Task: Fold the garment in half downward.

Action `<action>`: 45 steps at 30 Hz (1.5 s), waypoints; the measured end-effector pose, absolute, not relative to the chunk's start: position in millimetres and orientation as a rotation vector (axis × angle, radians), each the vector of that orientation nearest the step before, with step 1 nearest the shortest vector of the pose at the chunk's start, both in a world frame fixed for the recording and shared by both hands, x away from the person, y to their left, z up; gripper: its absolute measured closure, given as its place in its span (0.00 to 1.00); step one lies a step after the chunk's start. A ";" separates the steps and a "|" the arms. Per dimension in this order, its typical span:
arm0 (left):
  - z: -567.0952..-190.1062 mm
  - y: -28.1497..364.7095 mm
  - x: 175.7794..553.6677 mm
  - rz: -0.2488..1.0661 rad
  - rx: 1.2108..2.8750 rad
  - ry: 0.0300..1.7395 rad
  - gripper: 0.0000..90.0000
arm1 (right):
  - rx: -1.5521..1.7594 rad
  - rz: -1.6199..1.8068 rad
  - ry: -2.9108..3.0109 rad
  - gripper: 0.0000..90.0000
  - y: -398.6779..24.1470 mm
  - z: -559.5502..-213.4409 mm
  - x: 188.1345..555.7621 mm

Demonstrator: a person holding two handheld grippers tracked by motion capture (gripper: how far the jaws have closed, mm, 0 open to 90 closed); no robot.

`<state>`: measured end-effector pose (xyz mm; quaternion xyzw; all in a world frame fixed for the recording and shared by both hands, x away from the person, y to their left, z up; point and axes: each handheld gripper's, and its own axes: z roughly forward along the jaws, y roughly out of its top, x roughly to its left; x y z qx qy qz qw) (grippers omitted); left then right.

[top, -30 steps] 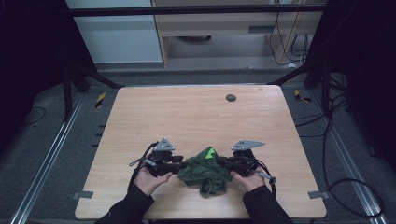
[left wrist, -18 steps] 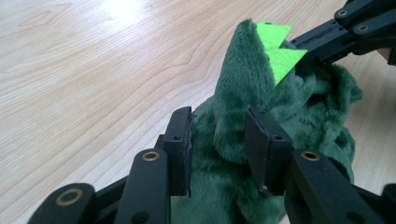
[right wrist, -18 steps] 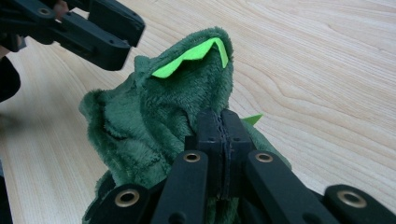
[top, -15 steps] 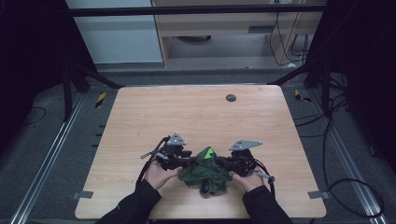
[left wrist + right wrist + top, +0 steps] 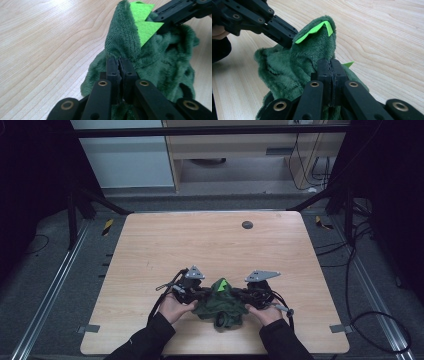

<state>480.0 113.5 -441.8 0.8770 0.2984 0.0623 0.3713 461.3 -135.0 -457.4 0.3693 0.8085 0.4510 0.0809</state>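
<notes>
While pinched by both grippers, green plush garment [image 5: 218, 304] on table [image 5: 210, 245]

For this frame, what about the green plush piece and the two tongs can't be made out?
- Green plush piece: its overall shape; high view, bunched up and too small.
- Left tongs: how much fabric is caught; left gripper view, the shut jaws cover it.
- Right tongs: same; right gripper view, plush hides the tips.
- Bright green felt bits: how they are attached; folds cover their bases.
- Dark round spot on the table: too small to identify.
</notes>
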 end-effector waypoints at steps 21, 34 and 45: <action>-426.1 122.1 424.8 0.164 2.222 0.664 0.97 | 1.028 1.428 2.451 0.98 -139.7 -445.6 423.9; -446.6 121.0 404.9 0.136 2.283 0.676 0.97 | 1.056 1.396 2.519 0.96 -142.5 -462.5 407.6; -443.0 128.5 402.3 0.113 2.258 0.698 0.91 | 1.060 1.402 2.516 0.89 -145.4 -460.6 402.3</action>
